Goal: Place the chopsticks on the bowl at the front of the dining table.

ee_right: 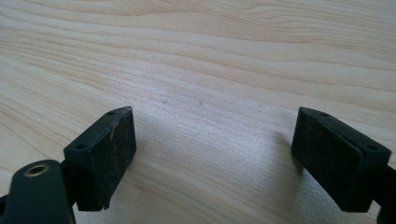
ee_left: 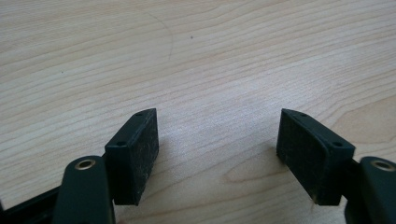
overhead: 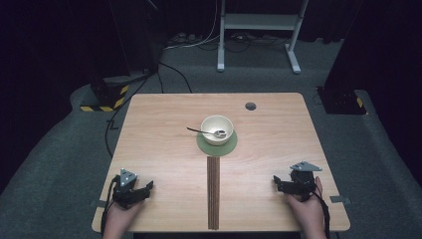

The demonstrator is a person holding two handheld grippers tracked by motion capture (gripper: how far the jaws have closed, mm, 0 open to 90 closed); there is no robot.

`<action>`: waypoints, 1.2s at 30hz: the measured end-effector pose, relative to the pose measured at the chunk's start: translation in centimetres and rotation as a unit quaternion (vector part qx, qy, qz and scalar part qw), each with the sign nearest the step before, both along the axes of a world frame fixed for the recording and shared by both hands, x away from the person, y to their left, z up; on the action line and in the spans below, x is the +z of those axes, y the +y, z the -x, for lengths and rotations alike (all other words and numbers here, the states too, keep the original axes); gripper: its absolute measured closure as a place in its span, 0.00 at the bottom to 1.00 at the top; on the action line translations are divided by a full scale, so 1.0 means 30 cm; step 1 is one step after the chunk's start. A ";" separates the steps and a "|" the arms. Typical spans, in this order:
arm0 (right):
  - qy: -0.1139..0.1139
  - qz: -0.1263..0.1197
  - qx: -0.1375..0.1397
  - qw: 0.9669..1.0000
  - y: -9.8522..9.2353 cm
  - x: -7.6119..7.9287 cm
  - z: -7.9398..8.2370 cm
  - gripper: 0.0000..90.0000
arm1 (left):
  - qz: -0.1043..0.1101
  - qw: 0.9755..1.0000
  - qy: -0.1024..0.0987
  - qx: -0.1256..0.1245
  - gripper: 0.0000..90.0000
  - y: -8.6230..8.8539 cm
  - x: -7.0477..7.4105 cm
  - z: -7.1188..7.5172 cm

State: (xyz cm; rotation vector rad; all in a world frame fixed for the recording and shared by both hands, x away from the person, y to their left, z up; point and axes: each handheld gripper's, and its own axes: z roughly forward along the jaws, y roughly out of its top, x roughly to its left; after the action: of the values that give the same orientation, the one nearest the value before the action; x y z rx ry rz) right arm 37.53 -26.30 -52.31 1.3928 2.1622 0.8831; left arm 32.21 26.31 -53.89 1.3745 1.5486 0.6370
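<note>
A cream bowl (overhead: 217, 129) stands on a round green mat (overhead: 217, 146) at the middle of the wooden table (overhead: 164, 129). A metal spoon (overhead: 205, 132) lies in the bowl, its handle sticking out over the left rim. My left gripper (overhead: 144, 189) rests near the table's front left corner, held by a hand. In its own view my left gripper (ee_left: 217, 140) is open, with bare wood between its pads. At the front right my right gripper (overhead: 275, 182) rests in the other hand. My right gripper (ee_right: 212, 140) also stands open over bare wood.
A dark wooden strip (overhead: 213, 193) runs from the mat to the table's front edge, between the two grippers. A small round hole (overhead: 250, 106) sits near the back edge. Beyond the table are a white metal stand (overhead: 259, 30), floor cables and yellow-black striped bases (overhead: 107, 97).
</note>
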 end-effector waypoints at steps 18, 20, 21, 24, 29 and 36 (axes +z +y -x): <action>-0.001 -0.001 -0.027 1.000 0.020 0.006 0.011 0.26 | -0.001 1.000 -0.002 0.002 0.34 -0.003 0.000 -0.007; -0.007 -0.001 -0.031 0.999 0.029 0.006 0.014 0.27 | -0.003 1.000 -0.001 0.000 0.35 -0.003 0.000 -0.006; -0.015 0.015 -0.024 0.999 0.045 0.010 0.017 0.27 | 0.002 1.000 -0.004 0.002 0.35 -0.006 0.000 -0.004; -0.013 0.010 -0.020 1.000 0.077 0.020 0.030 0.27 | -0.004 1.000 0.001 -0.008 0.35 -0.003 0.000 0.002; -0.013 0.017 -0.002 1.000 0.121 0.026 0.049 0.27 | 0.009 1.000 -0.005 -0.002 0.35 -0.011 -0.001 -0.005; -0.008 0.014 0.013 1.000 0.175 0.032 0.058 0.31 | 0.009 1.000 -0.004 -0.009 0.34 -0.010 0.000 -0.004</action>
State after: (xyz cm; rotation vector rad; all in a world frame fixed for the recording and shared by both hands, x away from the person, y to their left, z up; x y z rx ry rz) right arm 35.79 -21.05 -51.35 1.3437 2.1759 0.8677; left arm 32.34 26.02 -53.89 1.3692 1.5302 0.6159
